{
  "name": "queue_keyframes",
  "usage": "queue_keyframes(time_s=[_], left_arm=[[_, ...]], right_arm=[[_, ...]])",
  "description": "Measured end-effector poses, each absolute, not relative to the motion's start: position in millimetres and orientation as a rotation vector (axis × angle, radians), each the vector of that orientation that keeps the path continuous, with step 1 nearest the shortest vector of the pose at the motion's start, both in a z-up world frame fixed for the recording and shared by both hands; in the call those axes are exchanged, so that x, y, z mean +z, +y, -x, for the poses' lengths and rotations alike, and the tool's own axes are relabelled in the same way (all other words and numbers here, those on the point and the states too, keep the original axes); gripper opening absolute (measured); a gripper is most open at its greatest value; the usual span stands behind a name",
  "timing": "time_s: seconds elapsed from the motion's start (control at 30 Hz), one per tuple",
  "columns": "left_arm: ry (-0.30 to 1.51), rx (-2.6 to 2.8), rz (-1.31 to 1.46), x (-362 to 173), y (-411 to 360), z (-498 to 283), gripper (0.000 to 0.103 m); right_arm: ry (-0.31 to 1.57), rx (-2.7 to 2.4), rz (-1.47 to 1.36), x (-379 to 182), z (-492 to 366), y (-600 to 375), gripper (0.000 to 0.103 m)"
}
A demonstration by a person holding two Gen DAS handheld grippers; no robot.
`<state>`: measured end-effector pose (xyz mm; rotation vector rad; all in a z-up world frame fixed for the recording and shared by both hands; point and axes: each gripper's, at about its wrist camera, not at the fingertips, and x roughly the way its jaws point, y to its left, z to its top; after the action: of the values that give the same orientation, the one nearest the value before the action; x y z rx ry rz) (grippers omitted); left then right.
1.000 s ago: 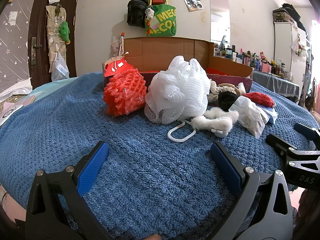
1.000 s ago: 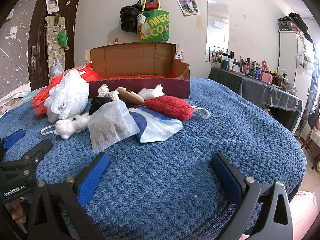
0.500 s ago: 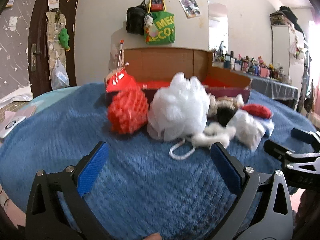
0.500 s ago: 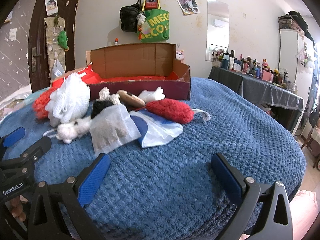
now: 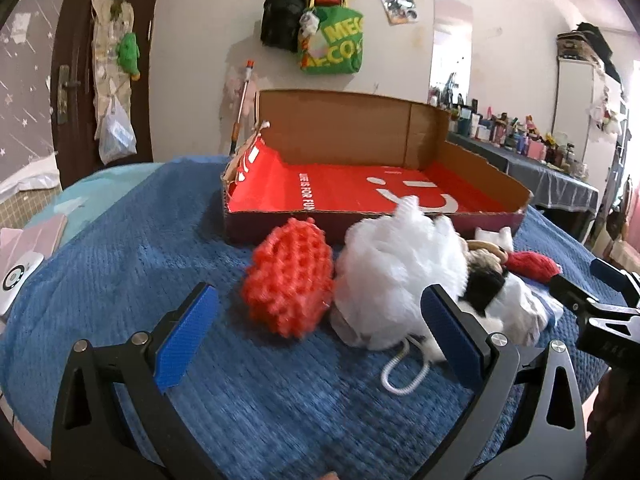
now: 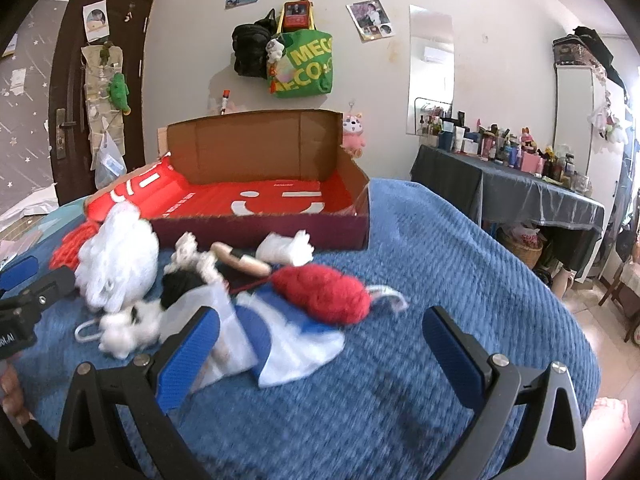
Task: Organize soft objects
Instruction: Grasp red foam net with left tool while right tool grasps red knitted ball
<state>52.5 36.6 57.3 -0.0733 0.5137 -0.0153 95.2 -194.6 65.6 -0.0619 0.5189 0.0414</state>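
Observation:
A pile of soft things lies on the blue blanket [image 5: 120, 280] in front of an open cardboard box [image 5: 360, 196] with a red floor. In the left wrist view a red mesh sponge [image 5: 290, 282] and a white bath pouf [image 5: 400, 276] sit just beyond my open, empty left gripper [image 5: 316, 336]. In the right wrist view a red knitted piece [image 6: 324, 292], a clear plastic bag [image 6: 224, 328], a white pouf [image 6: 116, 264] and a fluffy white item [image 6: 120, 332] lie ahead of my open, empty right gripper [image 6: 320, 348].
The box [image 6: 264, 200] stands at the far side of the bed. A dark-covered table [image 6: 520, 196] crowded with bottles stands to the right. A door [image 6: 92, 92] and hanging bags [image 6: 304, 64] are on the back wall. A small white device [image 5: 16, 280] lies at the left bed edge.
Both grippers have risen and moved forward toward the pile; the box's red floor now shows. Both stay open and empty.

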Motion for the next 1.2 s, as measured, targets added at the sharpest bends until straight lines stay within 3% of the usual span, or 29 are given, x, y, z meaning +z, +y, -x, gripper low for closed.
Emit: queue_keyframes(time_s=[0.9, 1.07, 1.2], left_arm=[[0.795, -0.074, -0.034, 52, 73, -119, 0.102], [0.804, -0.097, -0.057, 46, 67, -123, 0.083], [0.826, -0.167, -0.02, 42, 62, -126, 0.052]], right_arm=[[0.779, 0.164, 0.116, 67, -169, -222, 0.103], [0.826, 0.215, 0.11, 59, -176, -219, 0.087], [0.839, 0.281, 0.09, 57, -177, -218, 0.07]])
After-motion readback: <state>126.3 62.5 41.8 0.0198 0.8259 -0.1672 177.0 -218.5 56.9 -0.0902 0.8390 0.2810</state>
